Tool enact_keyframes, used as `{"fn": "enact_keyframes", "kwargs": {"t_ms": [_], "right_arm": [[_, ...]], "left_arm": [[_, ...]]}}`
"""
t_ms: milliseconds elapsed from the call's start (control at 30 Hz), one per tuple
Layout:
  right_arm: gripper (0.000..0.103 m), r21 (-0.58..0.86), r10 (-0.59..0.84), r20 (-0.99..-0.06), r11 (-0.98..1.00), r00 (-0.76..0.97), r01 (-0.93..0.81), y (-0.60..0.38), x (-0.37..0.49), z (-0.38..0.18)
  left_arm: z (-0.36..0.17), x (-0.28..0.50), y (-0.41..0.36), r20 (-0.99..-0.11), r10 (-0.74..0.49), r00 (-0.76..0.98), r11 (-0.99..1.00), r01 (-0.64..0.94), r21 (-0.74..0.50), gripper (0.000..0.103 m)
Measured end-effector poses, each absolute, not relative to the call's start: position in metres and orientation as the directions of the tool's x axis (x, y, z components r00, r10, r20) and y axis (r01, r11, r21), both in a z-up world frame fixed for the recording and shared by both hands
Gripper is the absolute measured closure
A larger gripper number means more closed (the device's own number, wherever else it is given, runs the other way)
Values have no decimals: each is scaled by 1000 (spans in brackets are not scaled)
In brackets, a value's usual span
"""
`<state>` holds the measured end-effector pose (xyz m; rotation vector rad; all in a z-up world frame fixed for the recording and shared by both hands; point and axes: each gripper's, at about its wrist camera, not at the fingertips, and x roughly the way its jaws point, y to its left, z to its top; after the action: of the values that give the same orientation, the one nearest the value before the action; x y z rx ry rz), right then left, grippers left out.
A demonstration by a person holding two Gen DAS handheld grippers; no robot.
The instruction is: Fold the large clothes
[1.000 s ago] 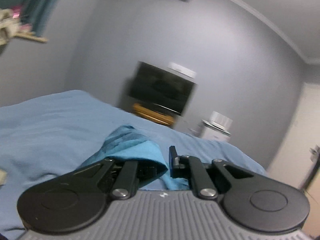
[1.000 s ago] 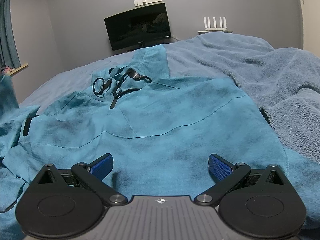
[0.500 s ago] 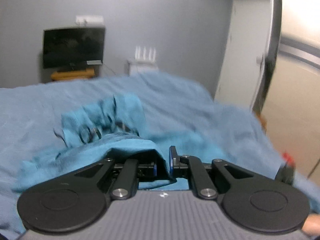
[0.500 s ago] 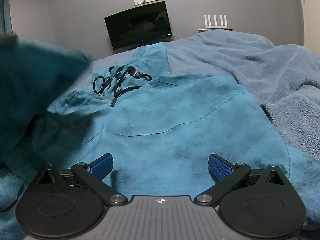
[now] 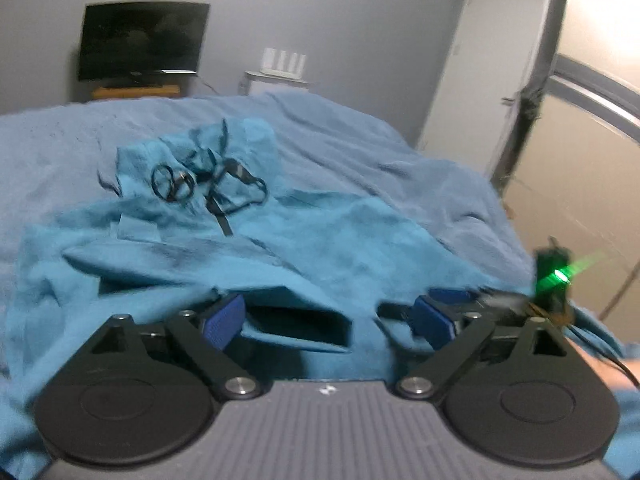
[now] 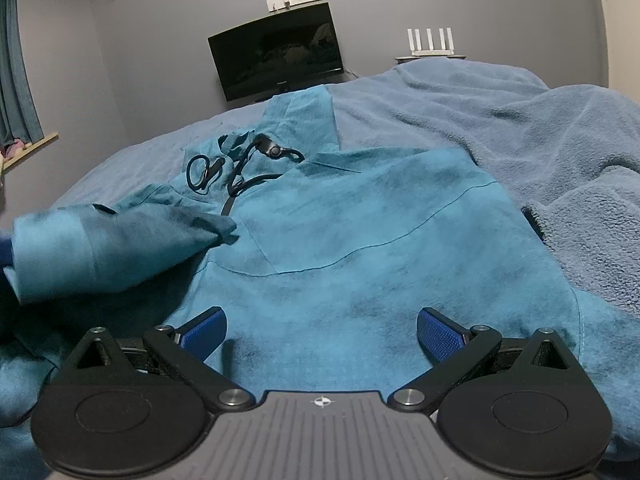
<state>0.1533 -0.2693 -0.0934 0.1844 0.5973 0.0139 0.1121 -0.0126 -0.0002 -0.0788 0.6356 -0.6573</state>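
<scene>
Since the frame half a second earlier, our left gripper (image 5: 330,320) had let go: its blue pads, then pinched on teal cloth, stood wide apart with the fabric lying loose between them. We also saw the sleeve (image 6: 116,248), a dark blur at the left edge of the right wrist view before, now laid across the left half of the frame, its tip reaching toward the chest seam.

We found the teal hoodie (image 6: 360,248) spread flat on the blue blanket (image 6: 540,140), filling the centre and lower part of the right wrist view, its hood (image 6: 300,120) pointing toward the top of the frame and the black drawstring (image 6: 240,172) coiled just below it. Our right gripper (image 6: 322,332) hovered over the lower hem with its jaws spread and nothing between the pads.

In the left wrist view we saw the same hoodie (image 5: 300,248) in the middle, somewhat blurred, with the drawstring (image 5: 208,188) upper left of centre. A green light (image 5: 560,276) glowed on a dark device at the right edge. A dark monitor (image 5: 140,40) sat in the upper left, a white router (image 5: 284,60) beside it, and a white door (image 5: 480,72) in the upper right.
</scene>
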Motion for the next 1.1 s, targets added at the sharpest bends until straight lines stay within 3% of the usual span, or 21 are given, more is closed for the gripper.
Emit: {"fn": "enact_keyframes", "kwargs": {"t_ms": [133, 333, 500, 733, 900, 1000, 1100], "right_arm": [[0, 179, 72, -549, 983, 833, 33, -268, 151, -92], [0, 173, 139, -473, 983, 870, -63, -257, 138, -80], [0, 27, 217, -418, 974, 882, -227, -214, 126, -59], [14, -145, 336, -418, 893, 844, -427, -129, 130, -29], [43, -283, 287, -550, 819, 784, -499, -83, 149, -50], [53, -319, 235, -621, 795, 748, -515, -76, 154, -70], [98, -365, 193, -604, 795, 773, -484, -80, 153, -78]], "left_arm": [[-5, 91, 29, -481, -482, 732, 876, 416, -245, 11], [-21, 94, 101, -390, -376, 840, 865, 167, -474, 11], [-21, 86, 112, -280, -372, 885, 845, 198, -498, 11], [-27, 98, 108, -319, -401, 858, 854, 225, -469, 11], [-30, 98, 115, -319, -417, 851, 841, 228, -491, 11], [-31, 100, 113, -332, -420, 844, 847, 234, -477, 11], [-32, 100, 110, -342, -418, 842, 856, 238, -458, 11]]}}
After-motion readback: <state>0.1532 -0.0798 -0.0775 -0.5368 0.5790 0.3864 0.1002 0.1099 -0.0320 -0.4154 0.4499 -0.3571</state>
